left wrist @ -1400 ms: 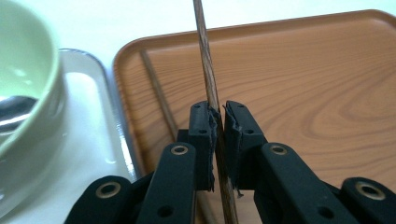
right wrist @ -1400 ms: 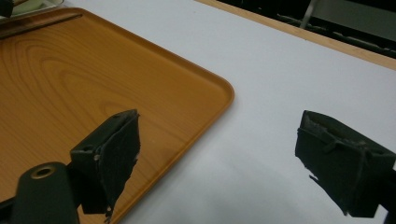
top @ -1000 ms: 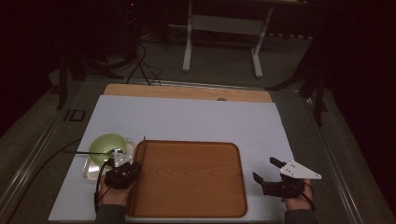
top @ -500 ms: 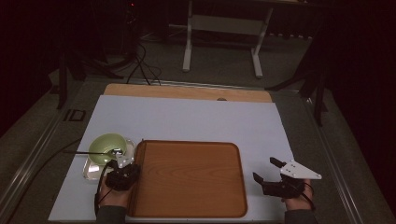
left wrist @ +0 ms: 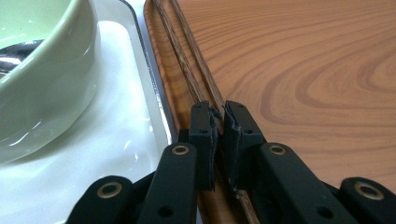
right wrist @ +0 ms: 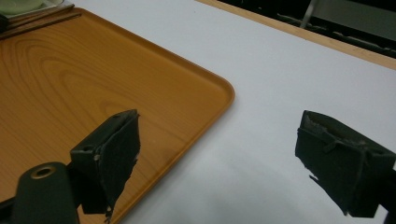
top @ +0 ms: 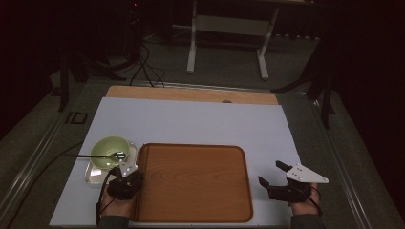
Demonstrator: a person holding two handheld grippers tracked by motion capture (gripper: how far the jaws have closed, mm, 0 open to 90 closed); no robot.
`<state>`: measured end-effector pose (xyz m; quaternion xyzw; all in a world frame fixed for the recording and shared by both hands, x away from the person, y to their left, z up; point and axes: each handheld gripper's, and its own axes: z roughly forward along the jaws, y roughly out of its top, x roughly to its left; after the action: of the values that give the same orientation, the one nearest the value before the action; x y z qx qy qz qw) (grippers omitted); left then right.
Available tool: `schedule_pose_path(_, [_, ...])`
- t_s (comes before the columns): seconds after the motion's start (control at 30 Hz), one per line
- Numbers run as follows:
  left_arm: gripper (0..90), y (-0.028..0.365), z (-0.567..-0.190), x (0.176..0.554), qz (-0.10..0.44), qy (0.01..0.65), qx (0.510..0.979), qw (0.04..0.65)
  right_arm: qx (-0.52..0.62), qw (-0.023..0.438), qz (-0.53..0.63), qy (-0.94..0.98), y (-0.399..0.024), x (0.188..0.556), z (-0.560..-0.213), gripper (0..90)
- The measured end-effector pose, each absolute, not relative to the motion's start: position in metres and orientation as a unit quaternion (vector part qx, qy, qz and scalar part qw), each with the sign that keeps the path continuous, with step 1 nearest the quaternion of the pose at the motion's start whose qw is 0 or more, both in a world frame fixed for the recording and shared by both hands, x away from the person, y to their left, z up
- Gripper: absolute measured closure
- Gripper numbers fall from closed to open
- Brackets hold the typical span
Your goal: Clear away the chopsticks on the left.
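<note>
A white-topped table (top: 200,121) carries a wooden tray (top: 191,183); just beside it, a clear dish (top: 93,172).

tray (top: 193,183) sits mid-table on the white mat (top: 200,121), near the person's edge. left of it, just beside its rim, there's a shallow dish (top: 93,174), and a bowl (top: 109,150) stands in that dish with a spoon (top: 93,155) lying across it, handle sticking out left. chopsticks (left wrist: 189,70) lie on the tray along its left rim. left gripper (top: 125,175) is at the tray's near left corner, over the chopsticks' near end. right gripper (top: 276,175) is on the mat, right of the tray
</note>
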<state>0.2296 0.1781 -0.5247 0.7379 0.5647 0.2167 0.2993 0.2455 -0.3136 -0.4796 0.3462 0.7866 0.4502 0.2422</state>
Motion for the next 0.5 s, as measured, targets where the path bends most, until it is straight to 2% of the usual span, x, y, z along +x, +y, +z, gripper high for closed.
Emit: schedule_pose_path(0.5, [82.5,0.1729,-0.5240,0.2254,0.218,0.557,0.745,0.294,0.347,0.241,0.450,0.787,-0.3135,0.2456,-0.4797,13.3])
